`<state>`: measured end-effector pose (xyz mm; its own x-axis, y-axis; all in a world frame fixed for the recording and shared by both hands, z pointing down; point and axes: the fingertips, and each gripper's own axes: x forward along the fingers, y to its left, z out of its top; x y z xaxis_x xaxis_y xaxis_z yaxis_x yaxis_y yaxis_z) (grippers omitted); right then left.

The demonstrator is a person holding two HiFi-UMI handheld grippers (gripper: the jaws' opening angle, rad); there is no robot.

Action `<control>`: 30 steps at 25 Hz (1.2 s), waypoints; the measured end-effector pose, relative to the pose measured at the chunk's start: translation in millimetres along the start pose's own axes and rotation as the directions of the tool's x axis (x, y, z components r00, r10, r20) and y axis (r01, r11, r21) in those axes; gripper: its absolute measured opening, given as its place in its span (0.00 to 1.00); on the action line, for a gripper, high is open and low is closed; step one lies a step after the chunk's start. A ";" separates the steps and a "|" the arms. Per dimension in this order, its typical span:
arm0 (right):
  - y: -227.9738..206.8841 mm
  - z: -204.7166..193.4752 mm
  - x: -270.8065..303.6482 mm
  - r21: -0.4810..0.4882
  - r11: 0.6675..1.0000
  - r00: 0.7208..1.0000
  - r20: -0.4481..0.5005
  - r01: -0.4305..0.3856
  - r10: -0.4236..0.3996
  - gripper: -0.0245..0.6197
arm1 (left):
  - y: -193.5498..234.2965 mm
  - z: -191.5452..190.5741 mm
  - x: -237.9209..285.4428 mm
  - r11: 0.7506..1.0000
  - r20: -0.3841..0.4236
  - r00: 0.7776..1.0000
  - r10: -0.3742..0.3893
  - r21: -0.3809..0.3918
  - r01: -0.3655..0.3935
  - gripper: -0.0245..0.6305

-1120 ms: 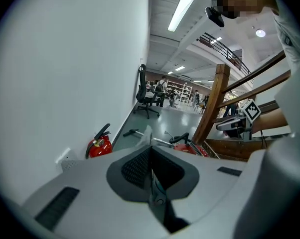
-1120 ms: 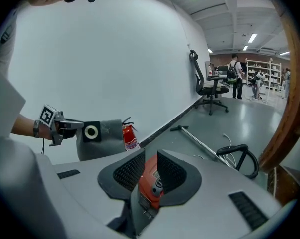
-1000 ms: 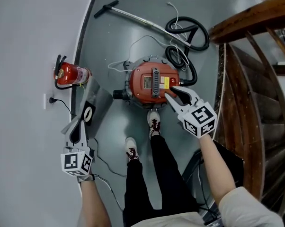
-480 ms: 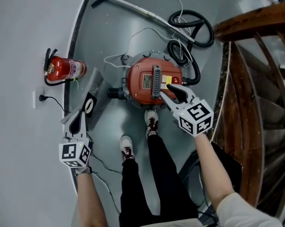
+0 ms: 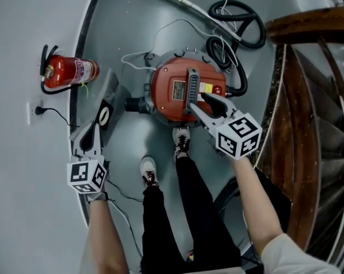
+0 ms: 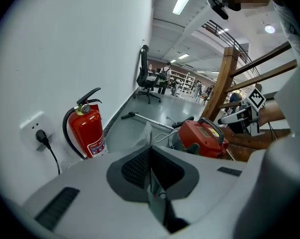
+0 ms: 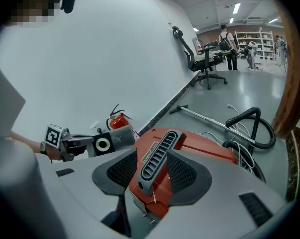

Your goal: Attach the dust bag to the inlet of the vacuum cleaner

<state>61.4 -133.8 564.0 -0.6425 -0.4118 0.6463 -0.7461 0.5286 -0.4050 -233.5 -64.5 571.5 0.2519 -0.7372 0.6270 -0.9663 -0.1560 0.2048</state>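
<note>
My left gripper (image 5: 96, 129) is pinched together on the edge of the bag (image 5: 107, 99), which sticks out ahead of it with its black ringed collar facing up. My right gripper (image 5: 196, 100) has just been opening. Its jaws stand apart on either side of the grey handle (image 5: 190, 87) atop the red vacuum (image 5: 172, 104), and the pads do not press on it. The bag is near the vacuum's black side port (image 5: 135, 104) but not touching it. An extinguisher (image 5: 66, 71) stands at the wall beyond.
</note>
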 end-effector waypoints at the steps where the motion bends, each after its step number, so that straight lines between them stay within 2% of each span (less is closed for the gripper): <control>1: -1.1 -1.5 3.3 0.004 1.000 1.000 -0.003 0.002 -0.002 0.33 | 0.1 -2.4 3.4 1.000 -0.002 1.000 0.000 -0.001 0.000 0.05; 10: -4.1 -10.0 19.9 0.062 0.998 0.999 -0.047 -0.019 0.022 0.39 | -5.9 -15.6 26.0 1.000 -0.019 1.000 -0.005 -0.016 0.005 0.05; 30: -0.2 -14.9 28.6 0.002 1.000 0.999 -0.046 0.002 -0.002 0.39 | -36.4 -39.2 70.6 0.998 -0.027 0.999 -0.035 -0.046 0.034 0.05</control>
<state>45.8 -134.7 592.2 -0.6321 -0.3785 0.6761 -0.7479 0.5263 -0.4046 -178.5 -85.1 637.7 0.2872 -0.7134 0.6392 -0.9537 -0.1509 0.2601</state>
